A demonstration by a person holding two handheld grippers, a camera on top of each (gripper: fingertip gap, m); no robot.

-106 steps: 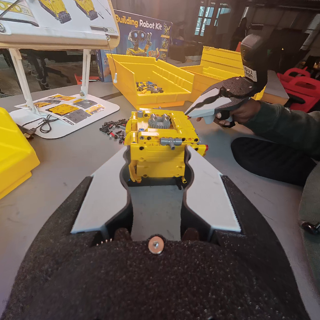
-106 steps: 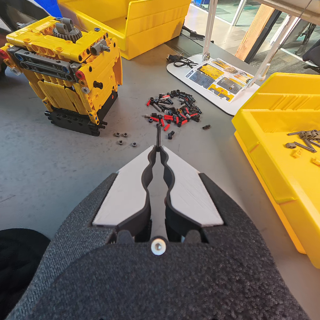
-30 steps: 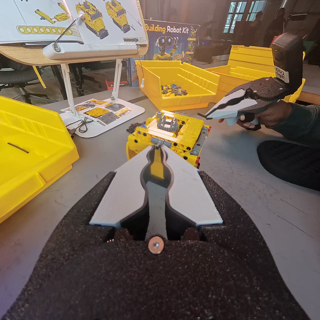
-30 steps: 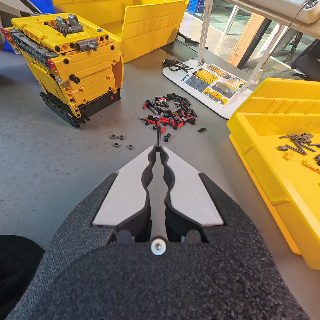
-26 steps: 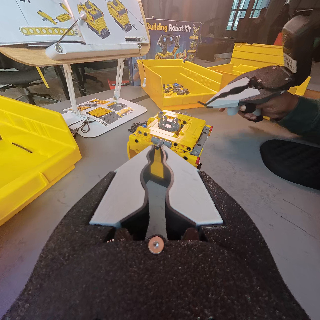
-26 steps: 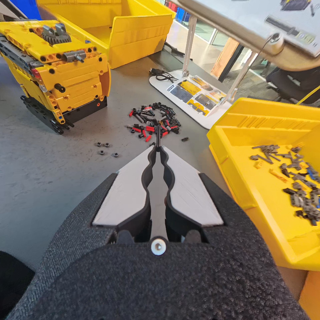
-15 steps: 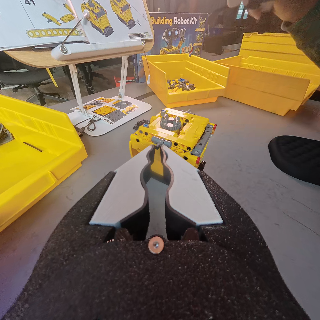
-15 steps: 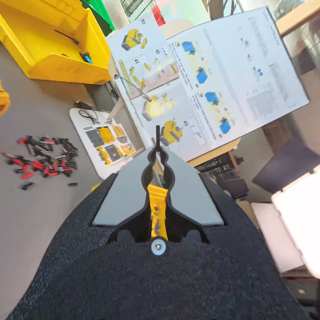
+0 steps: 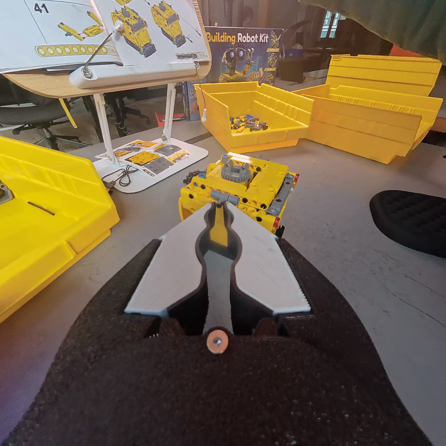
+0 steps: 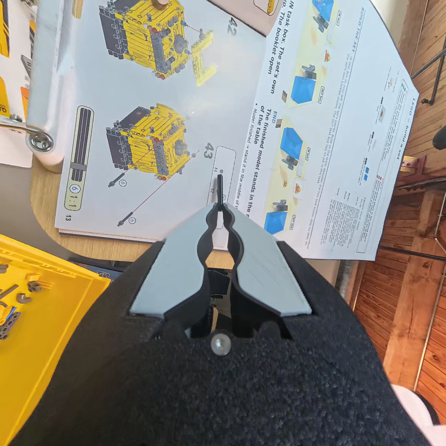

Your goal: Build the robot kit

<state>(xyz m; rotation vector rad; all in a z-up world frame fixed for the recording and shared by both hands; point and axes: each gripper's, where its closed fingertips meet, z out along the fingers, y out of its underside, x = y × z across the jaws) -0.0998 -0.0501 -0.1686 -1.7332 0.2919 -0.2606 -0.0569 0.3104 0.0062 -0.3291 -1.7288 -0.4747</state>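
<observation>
My left gripper point(image 9: 218, 205) is shut on the stem of a grey T-shaped connector point(image 9: 225, 197) on the near top edge of a yellow brick model point(image 9: 243, 190). The model stands on the grey table and has a grey gear point(image 9: 233, 171) on top. My right gripper point(image 10: 219, 208) is shut on a thin black axle point(image 10: 219, 189) that sticks out past its tips. It holds the axle up in front of an open instruction booklet point(image 10: 169, 115) on a stand, which also shows in the left wrist view point(image 9: 96, 31).
A yellow bin point(image 9: 48, 217) lies at the left, and shows with grey parts in the right wrist view point(image 10: 48, 337). Another bin point(image 9: 265, 142) with small parts and stacked bins point(image 9: 374, 125) stand behind the model. A kit box point(image 9: 241, 55), the stand's base point(image 9: 149, 166), a black pad point(image 9: 410, 217) and a sleeve point(image 9: 386, 21) are around. Across from one pair of fingers to the other is roughly 40 cm. The stand's base point(image 9: 149, 166) is about equally far from each gripper, around 30 cm.
My right gripper has lifted the black axle from the table up to the booklet and left the left wrist view. My left gripper, open around the model earlier, is shut on the connector.
</observation>
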